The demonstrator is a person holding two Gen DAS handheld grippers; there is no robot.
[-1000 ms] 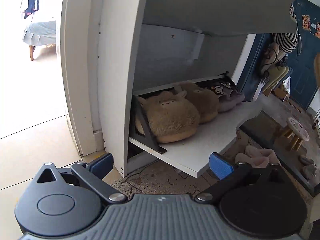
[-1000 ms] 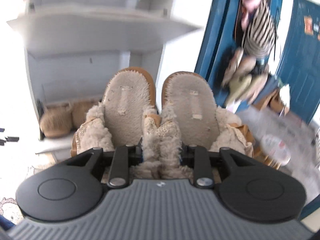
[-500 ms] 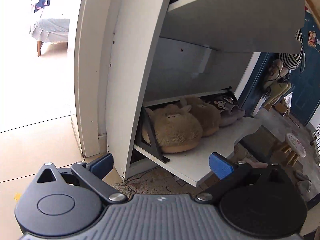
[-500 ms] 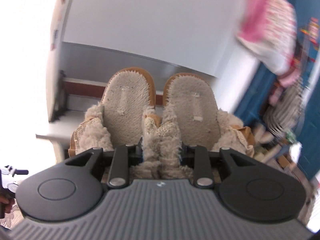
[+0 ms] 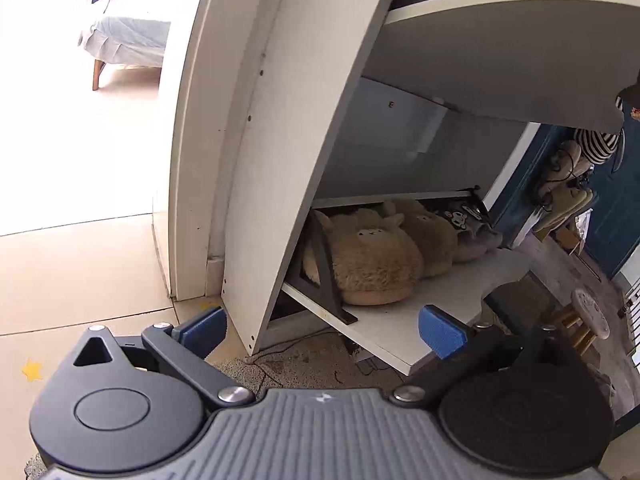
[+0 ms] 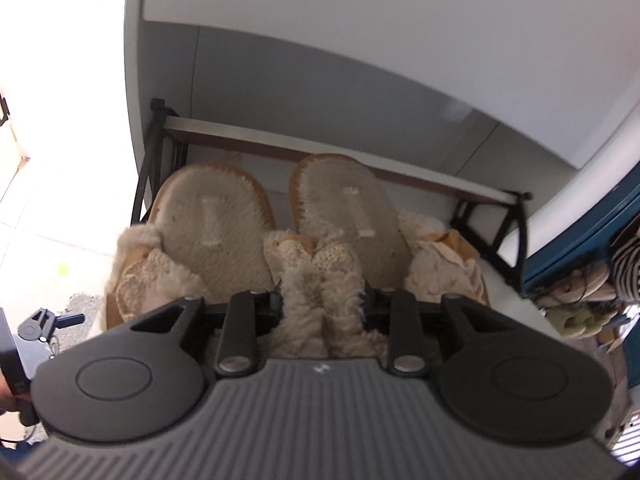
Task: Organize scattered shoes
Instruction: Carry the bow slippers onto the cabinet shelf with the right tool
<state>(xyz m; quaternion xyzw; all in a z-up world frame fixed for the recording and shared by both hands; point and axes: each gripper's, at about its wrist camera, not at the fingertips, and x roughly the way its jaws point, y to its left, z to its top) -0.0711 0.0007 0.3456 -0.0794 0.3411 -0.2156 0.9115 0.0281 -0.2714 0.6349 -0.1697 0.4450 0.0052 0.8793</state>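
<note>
A pair of fleece-lined tan slippers (image 6: 280,232) is held at centre frame in the right wrist view, the two inner collars bunched together and pinched between the jaws of the right gripper (image 6: 322,300), which is clamped on the fleece. The soles are turned up toward the camera, the long axes run away from the gripper toward the top of the frame, and the toes point at the back rail of the white shoe cabinet's (image 6: 360,60) upper shelf (image 6: 492,248). The pair appears to be over that shelf; whether it rests on it cannot be told. In the left wrist view the left gripper (image 5: 320,326) is seen with jaws spread wide and nothing between them, at the lower edge of the frame, near the cabinet's lower shelf (image 5: 440,292), where two fluffy brown slippers (image 5: 372,256) and a grey pair (image 5: 476,236) are already lined up. A slip is judged the chief risk: only soft pile is gripped, so one slipper could slide free or twist, and a toe could catch the black bracket (image 6: 148,176) at the left of the frame
</note>
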